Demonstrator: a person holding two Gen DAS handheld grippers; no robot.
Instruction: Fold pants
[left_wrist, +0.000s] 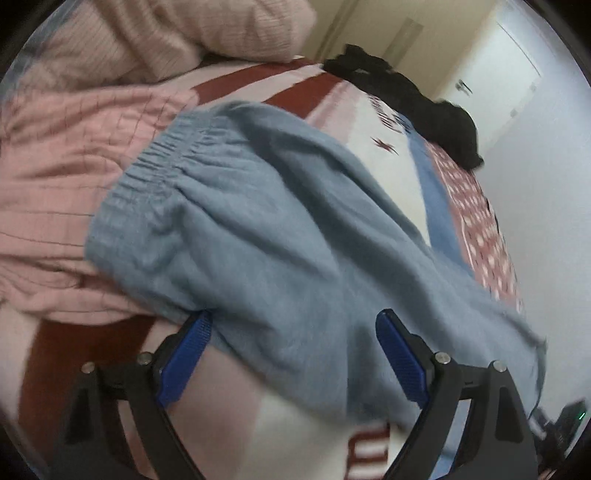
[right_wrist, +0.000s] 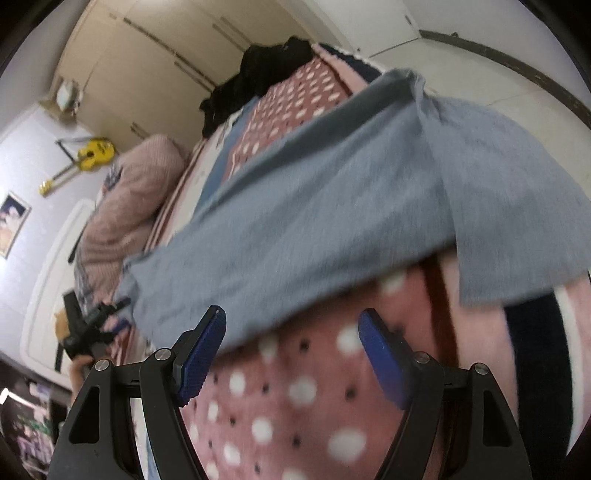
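The pants (left_wrist: 266, 221) look soft, light and floppy; best pinched at the waistband (left_wrist: 159, 162), at ten o'clock. The left gripper (left_wrist: 291, 325) and right gripper (right_wrist: 291, 321) both have jaws apart, holding nothing.

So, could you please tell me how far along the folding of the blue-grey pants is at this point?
Done: the blue-grey soft fabric pants lie spread out on the patterned bed blanket, elastic waistband toward the pink bedding. No fold is visible yet. In hand: nothing; the left gripper and right gripper are both open near the pants' near edge. Left: grasping and every fold.
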